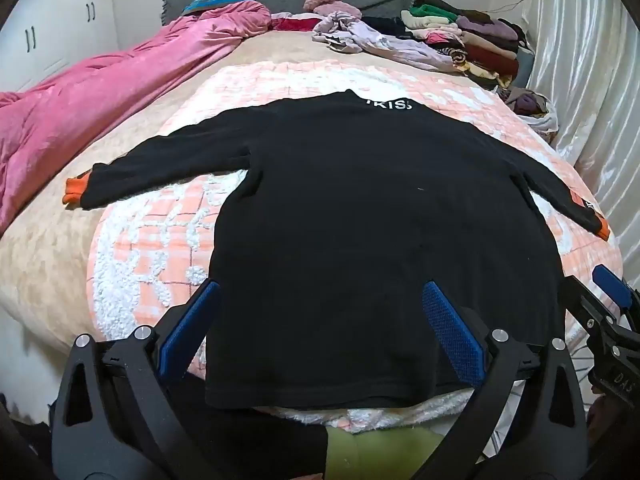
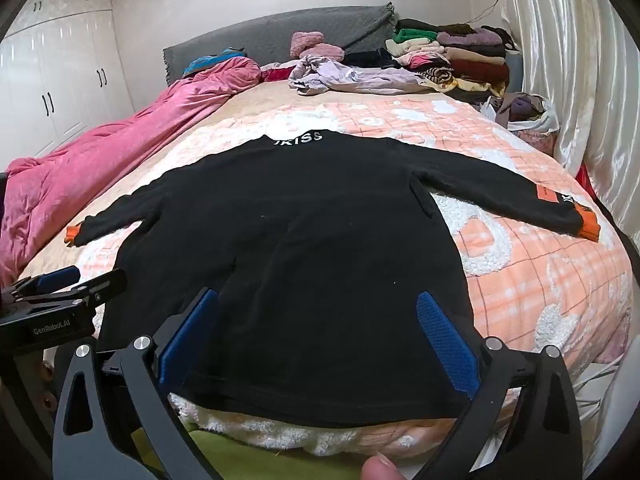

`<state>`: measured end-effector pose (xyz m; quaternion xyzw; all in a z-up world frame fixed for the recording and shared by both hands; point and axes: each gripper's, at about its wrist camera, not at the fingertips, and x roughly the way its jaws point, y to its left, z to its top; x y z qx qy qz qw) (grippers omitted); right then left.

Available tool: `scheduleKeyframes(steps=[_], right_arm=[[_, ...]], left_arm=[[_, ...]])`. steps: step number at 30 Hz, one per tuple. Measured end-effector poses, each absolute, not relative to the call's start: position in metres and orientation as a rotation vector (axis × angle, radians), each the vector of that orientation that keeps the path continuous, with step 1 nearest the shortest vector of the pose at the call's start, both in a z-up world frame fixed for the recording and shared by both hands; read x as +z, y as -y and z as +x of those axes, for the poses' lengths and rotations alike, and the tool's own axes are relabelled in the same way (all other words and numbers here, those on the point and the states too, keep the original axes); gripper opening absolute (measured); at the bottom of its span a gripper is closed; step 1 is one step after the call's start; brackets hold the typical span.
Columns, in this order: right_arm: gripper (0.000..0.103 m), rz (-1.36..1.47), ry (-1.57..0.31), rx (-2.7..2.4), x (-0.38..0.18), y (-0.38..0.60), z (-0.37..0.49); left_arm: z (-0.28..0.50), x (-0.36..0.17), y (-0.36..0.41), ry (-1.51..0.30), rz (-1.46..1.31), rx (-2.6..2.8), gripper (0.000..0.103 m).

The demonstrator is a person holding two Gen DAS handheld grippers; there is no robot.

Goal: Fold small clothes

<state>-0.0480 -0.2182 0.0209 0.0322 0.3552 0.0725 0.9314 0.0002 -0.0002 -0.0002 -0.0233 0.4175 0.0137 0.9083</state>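
Note:
A small black long-sleeved top (image 1: pixel 360 208) with orange cuffs and white collar lettering lies flat on the bed, sleeves spread out, hem toward me; it also shows in the right wrist view (image 2: pixel 304 248). My left gripper (image 1: pixel 320 296) is open, its blue pads over the left part of the hem, holding nothing. My right gripper (image 2: pixel 316 304) is open over the right part of the hem, also empty. The right gripper shows at the right edge of the left wrist view (image 1: pixel 608 292), and the left gripper at the left edge of the right wrist view (image 2: pixel 60 280).
The top rests on a peach and white tufted blanket (image 1: pixel 152 248). A pink quilt (image 1: pixel 100 92) lies bunched along the left. Stacked folded clothes (image 1: pixel 472 36) and a lilac garment (image 1: pixel 368 40) sit by the grey headboard. A curtain (image 1: pixel 592 80) hangs on the right.

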Motion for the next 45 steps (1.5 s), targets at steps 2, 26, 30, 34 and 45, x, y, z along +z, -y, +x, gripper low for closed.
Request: scheduleKeyframes(steps=[2, 26, 30, 34, 45], right_arm=[[0.099, 0.064, -0.724, 0.147, 0.0210, 0.2182, -0.0479], [0.099, 0.057, -0.727, 0.165, 0.0220, 0.2162, -0.0483], [0.099, 0.051, -0.729, 0.169, 0.0209, 0.2146, -0.0479], [0.099, 0.044, -0.727, 0.170, 0.0210, 0.2135, -0.0483], [0.099, 0.042, -0.726, 0.170, 0.0210, 0.2129, -0.0483]], left_arm=[[0.0000, 0.0001, 0.0002, -0.853, -0.052, 0.026, 0.095], [-0.0005, 0.0007, 0.0013, -0.851, -0.049, 0.016, 0.095], [-0.0010, 0.0012, 0.0011, -0.847, -0.051, 0.014, 0.095], [-0.0021, 0.0023, 0.0008, -0.843, -0.051, 0.013, 0.095], [-0.0030, 0.0035, -0.0003, -0.840, -0.047, 0.017, 0.095]])
